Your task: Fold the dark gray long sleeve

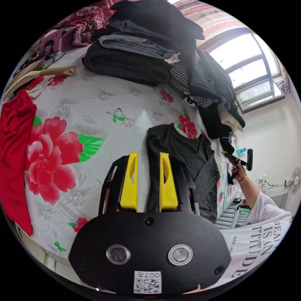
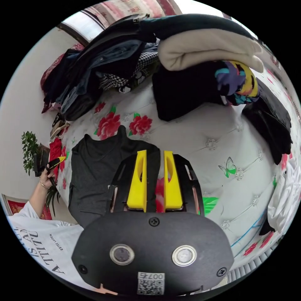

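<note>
White T-shirt (image 1: pixel 263 241) bore large black capitals, partly cut off, reading "BEAU…", "IS AN", "TTITUDE", small "ESTEE LA…" beside them, hand-held gripper (image 1: pixel 150 180) sticker (image 1: pixel 147 282) carried mirrored digits "007".

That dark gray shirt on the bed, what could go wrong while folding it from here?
1. The dark gray shirt lies near the bed's edge, so a pull toward the person might slide it off.
2. Piles of folded clothes sit close behind it; a wide swing could topple them.
3. The shirt already looks partly folded and uneven, and both the left gripper and right gripper grip nothing, so creases may get folded in.
</note>
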Demonstrator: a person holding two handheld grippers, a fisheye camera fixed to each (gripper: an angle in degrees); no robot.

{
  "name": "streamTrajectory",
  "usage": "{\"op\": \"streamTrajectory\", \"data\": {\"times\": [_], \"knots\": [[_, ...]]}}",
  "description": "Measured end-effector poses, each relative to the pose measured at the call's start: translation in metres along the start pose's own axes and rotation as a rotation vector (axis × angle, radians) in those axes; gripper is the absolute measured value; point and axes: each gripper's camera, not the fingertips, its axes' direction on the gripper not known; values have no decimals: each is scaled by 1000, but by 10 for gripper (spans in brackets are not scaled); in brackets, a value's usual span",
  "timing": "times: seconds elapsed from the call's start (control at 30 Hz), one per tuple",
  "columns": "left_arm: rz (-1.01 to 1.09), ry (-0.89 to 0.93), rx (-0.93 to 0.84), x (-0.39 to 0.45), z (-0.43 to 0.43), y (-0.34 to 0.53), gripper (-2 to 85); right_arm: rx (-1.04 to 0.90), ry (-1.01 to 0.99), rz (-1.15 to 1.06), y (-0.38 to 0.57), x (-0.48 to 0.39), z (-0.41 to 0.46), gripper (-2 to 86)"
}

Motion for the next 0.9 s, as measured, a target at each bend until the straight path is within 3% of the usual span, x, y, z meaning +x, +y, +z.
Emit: {"op": "streamTrajectory", "data": {"times": [0.13,0.2,0.27,0.43,0.63,0.9], "knots": [[-33,-2,-103,-4,46,-44,102,-55,-49,8,-20,8,32,54],[-15,-17,-146,1,62,-52,47,-112,-72,-11,-24,5,46,35],[26,-118,-157,10,68,-54,4,-119,15,-90,-22,-5,47,12],[44,-170,-103,10,62,-52,-4,-26,280,-40,-15,17,24,2],[-32,-56,-86,2,73,-55,42,-23,120,81,-13,33,25,19],[-14,-104,8,21,21,13,85,108,47,-11,68,15,-34,33]]}}
